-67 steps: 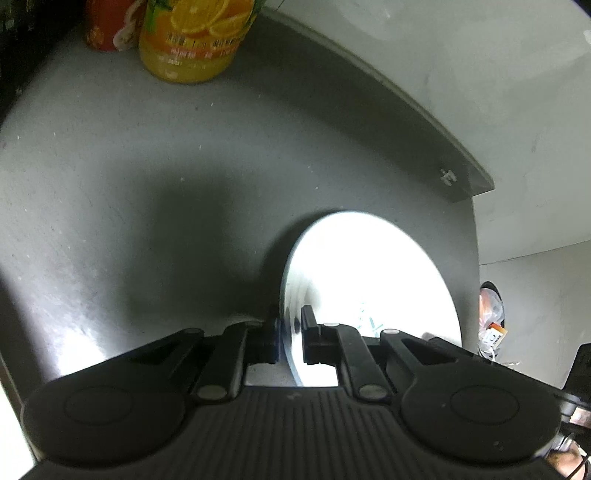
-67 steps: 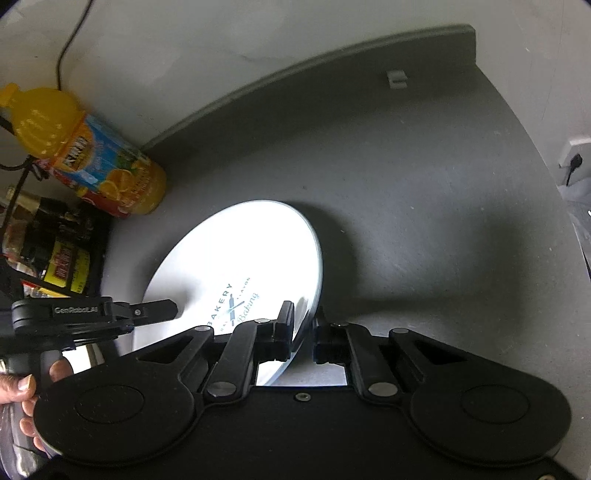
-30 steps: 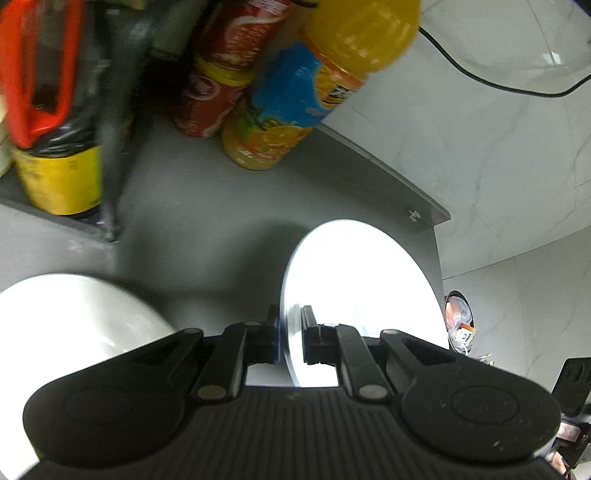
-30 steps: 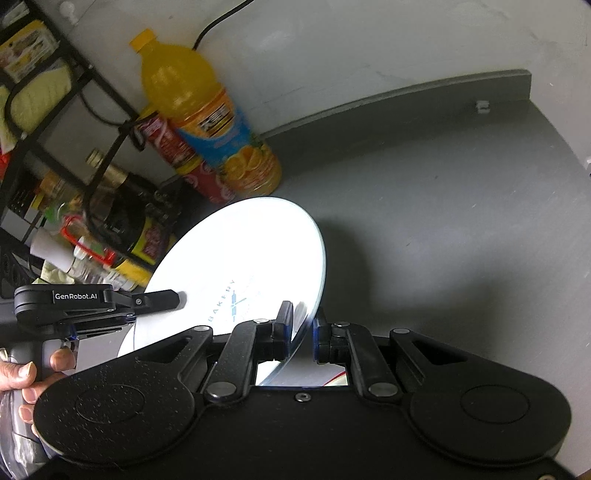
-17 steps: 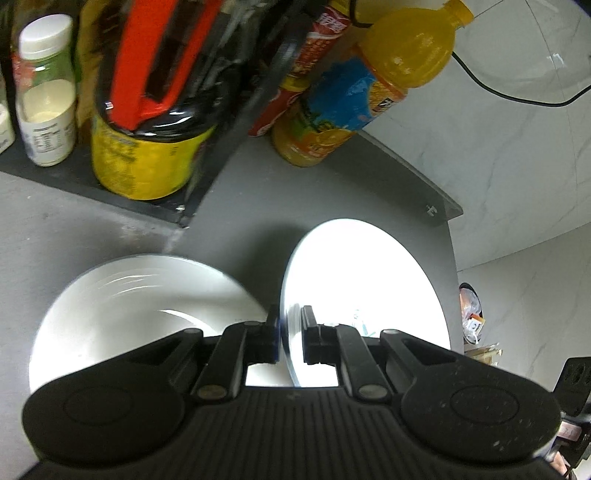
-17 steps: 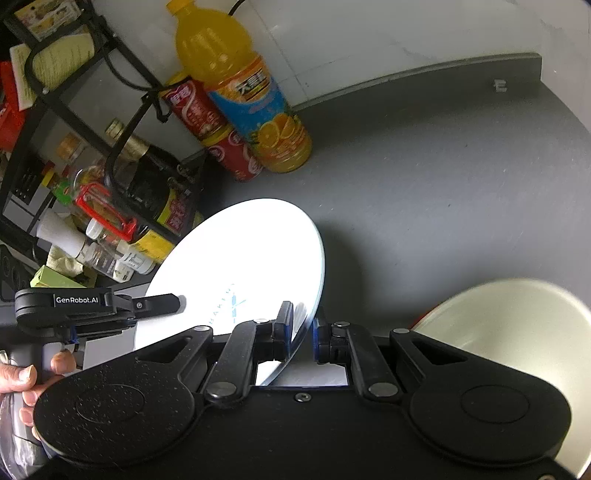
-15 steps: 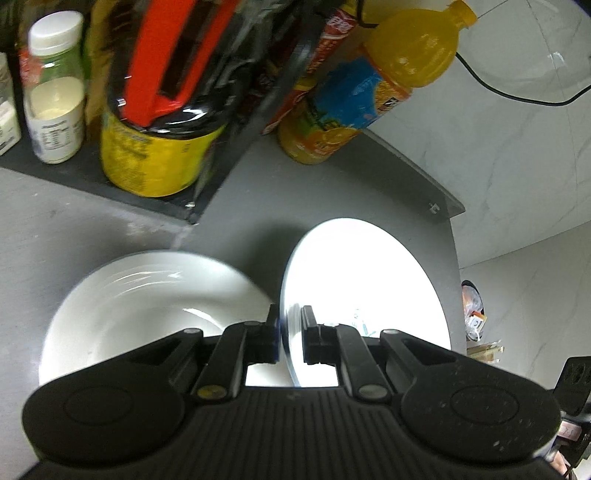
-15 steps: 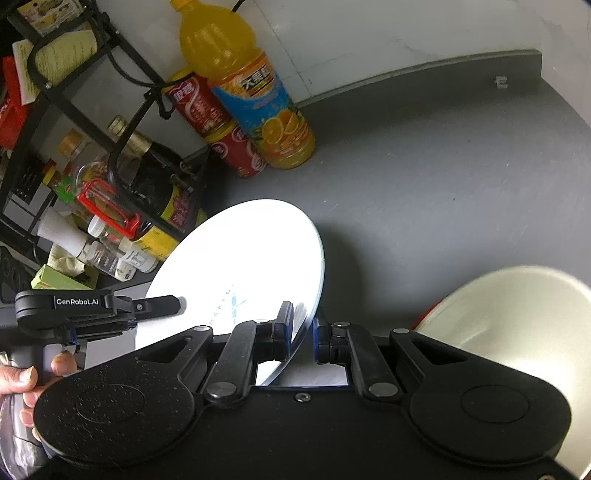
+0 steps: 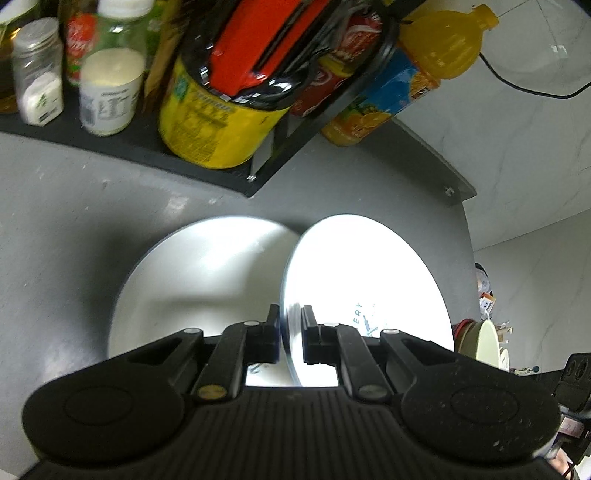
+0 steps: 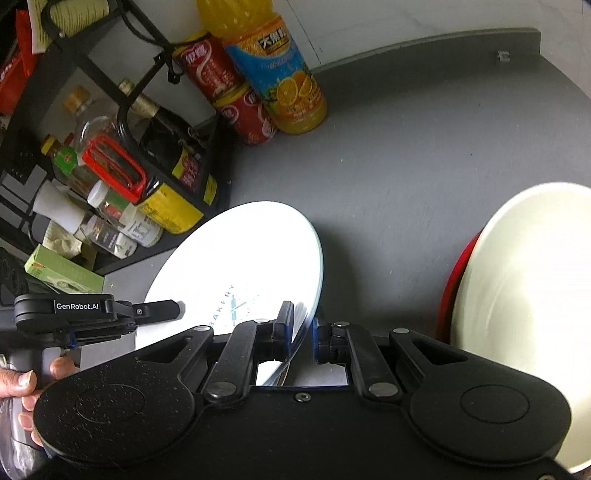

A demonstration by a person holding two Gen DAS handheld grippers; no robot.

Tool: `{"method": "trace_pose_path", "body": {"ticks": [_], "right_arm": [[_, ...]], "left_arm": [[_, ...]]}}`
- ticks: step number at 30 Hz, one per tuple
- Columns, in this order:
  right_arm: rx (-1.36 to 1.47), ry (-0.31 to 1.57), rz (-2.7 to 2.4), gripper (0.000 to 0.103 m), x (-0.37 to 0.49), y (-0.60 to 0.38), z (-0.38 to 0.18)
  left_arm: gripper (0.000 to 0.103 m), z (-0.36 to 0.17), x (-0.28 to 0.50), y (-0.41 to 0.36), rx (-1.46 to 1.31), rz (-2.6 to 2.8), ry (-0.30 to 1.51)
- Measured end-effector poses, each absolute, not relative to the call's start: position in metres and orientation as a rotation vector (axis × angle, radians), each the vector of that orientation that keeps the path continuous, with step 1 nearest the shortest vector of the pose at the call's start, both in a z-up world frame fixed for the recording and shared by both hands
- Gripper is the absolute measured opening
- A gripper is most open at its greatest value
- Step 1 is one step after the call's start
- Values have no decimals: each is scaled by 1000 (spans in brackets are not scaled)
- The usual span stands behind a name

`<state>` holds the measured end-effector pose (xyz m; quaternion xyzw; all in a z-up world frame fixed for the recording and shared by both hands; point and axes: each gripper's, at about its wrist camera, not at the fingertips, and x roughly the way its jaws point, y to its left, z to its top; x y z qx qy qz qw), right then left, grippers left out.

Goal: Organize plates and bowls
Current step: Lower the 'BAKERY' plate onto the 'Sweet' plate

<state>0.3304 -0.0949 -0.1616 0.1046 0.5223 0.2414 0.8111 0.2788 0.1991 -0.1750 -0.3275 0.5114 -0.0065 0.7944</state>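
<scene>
We clamp both the left gripper (image 9: pixel 290 334) and right gripper (image 10: pixel 302 332) tight on the white plate (image 10: pixel 236 273), above the counter (image 10: pixel 406 166). Only the left wrist view shows the white bowl (image 9: pixel 199 280) beneath; only the right shows a cream plate (image 10: pixel 524 295).

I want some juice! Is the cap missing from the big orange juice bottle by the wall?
No. In the left wrist view the orange juice bottle leaning by the white marble wall has its yellow cap on.

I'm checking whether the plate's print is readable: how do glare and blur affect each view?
Left wrist view: the plate is blown out white, its print half legible, and the bowl behind is smeared. Right wrist view: glare washes the plate's upper face, though BAKERY reads faintly.
</scene>
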Motion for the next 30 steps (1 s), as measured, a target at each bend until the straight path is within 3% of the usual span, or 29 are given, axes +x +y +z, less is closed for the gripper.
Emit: {"method": "trace_pose_path", "body": {"ticks": [30], "right_arm": [[58, 1100, 493, 8, 311, -57, -173]], "left_arm": [[14, -221, 247, 217, -751, 58, 1185]]}}
